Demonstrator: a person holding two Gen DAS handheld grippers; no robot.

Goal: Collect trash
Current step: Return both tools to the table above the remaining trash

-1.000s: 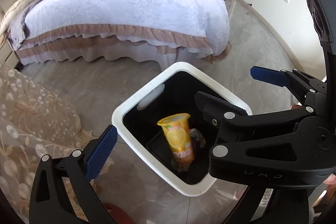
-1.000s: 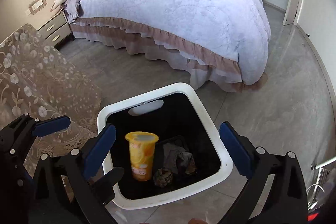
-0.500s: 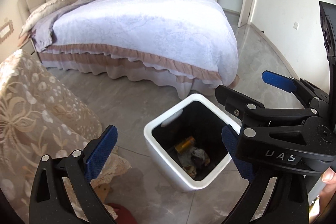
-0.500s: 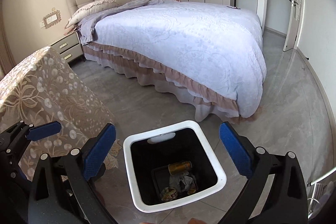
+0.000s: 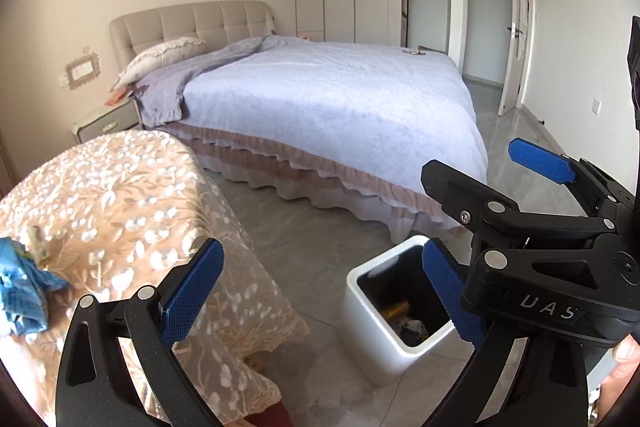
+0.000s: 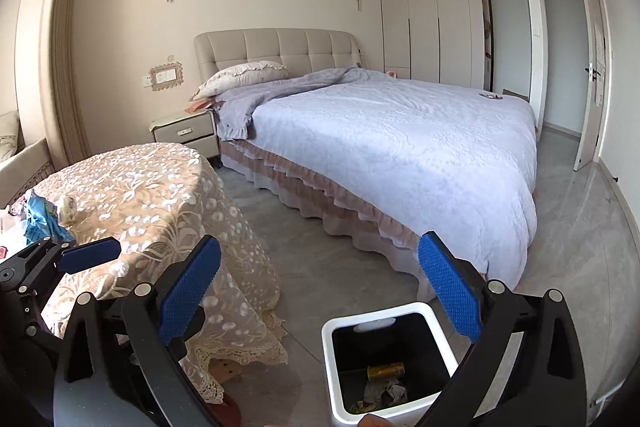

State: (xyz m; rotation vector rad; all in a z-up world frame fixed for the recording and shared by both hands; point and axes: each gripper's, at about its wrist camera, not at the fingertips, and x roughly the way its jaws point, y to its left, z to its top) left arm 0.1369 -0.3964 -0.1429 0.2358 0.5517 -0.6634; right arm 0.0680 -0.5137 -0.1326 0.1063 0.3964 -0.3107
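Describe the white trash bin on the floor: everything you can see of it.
The white trash bin is a squarish, open-topped container with rounded corners and a thick smooth rim, plastic by the look of it, and a dark interior. It stands upright on the grey tiled floor, between the lace-covered table and the foot corner of the bed, touching neither. A pale oval handle cutout shows on the far inner wall. Inside lie a yellow cup on its side and crumpled scraps. No gripper touches it.

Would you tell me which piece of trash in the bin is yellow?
The cup lying on its side; the crumpled paper beside it is grey-white.
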